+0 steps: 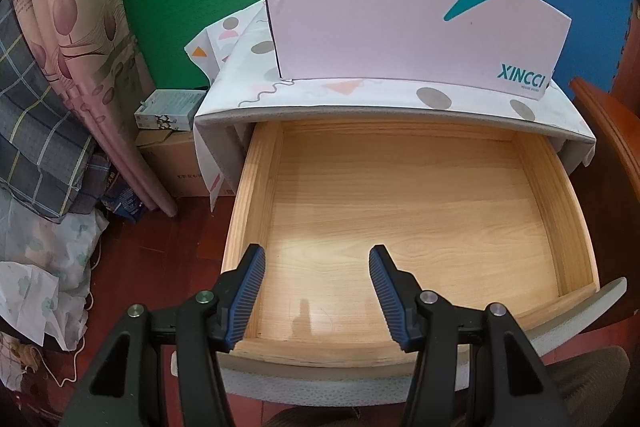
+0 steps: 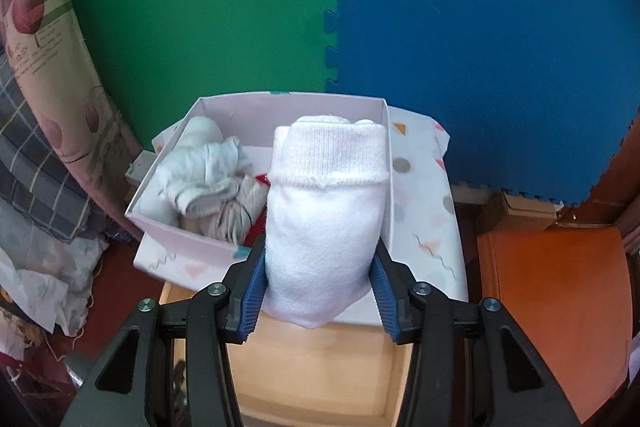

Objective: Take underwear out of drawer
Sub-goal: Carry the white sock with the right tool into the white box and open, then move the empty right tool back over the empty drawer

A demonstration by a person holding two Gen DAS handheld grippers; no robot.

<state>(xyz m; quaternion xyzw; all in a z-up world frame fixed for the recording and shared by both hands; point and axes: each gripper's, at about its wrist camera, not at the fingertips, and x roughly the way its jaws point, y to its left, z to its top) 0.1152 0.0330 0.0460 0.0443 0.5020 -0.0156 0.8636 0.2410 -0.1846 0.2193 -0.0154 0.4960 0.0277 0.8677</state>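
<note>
Green and blue foam mats back a cloth-draped nightstand (image 1: 400, 93), whose wooden drawer (image 1: 400, 211) is pulled open and looks bare inside. Above the drawer, a pink-white box (image 2: 192, 227) on the nightstand holds bundled garments. The right gripper (image 2: 320, 291) has its jaws clenched on rolled white underwear (image 2: 324, 219), held over that box, likely for dropping in. The left gripper (image 1: 316, 291) hovers over the drawer, jaws released and holding nothing.

Both views were evenly and softly lit, with no hard shadows. A pale sheen lay on the drawer (image 1: 400, 211) floor near its front edge, with a faint dark reflection in it. Fisheye bending curved the box (image 1: 400, 27) above the drawer, and the corners went black. The white bundle (image 2: 324, 211) looked soft and slightly blurred.
</note>
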